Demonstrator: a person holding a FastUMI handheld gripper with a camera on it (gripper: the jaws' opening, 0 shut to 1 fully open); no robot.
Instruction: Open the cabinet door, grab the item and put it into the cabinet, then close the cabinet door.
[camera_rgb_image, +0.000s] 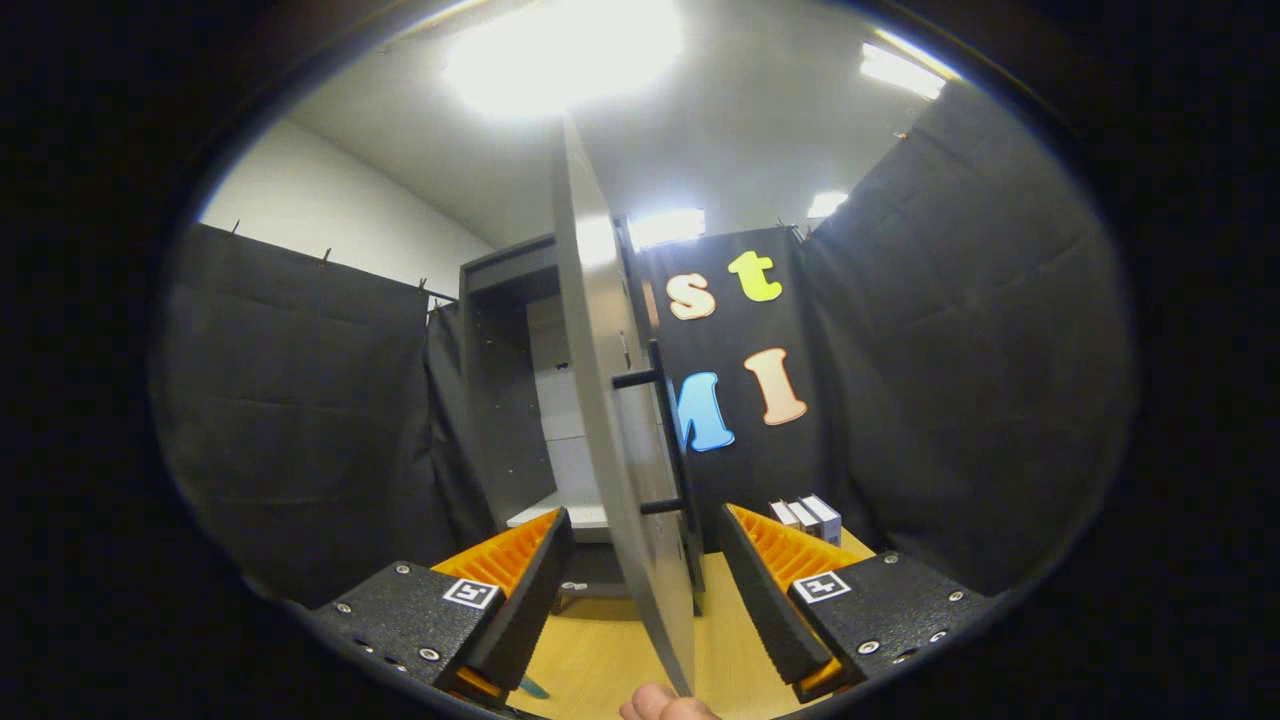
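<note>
The grey cabinet (500, 400) stands on the wooden table just ahead of me, its door (605, 380) swung out and seen nearly edge-on. The door's free edge runs down between my two fingers. A black bar handle (672, 440) sits on the door's right face. My gripper (645, 520) is open, one finger on each side of the door, with neither pad pressing on it. Inside the cabinet a pale shelf (560, 512) shows beyond the left finger. The item, a set of small white boxes (808, 515), stands on the table beyond the right finger.
The wooden table (600, 660) lies below the fingers. Black cloth walls close the booth to the left, behind and to the right. A person's fingertip (665, 708) pokes in at the door's lower edge, close to me.
</note>
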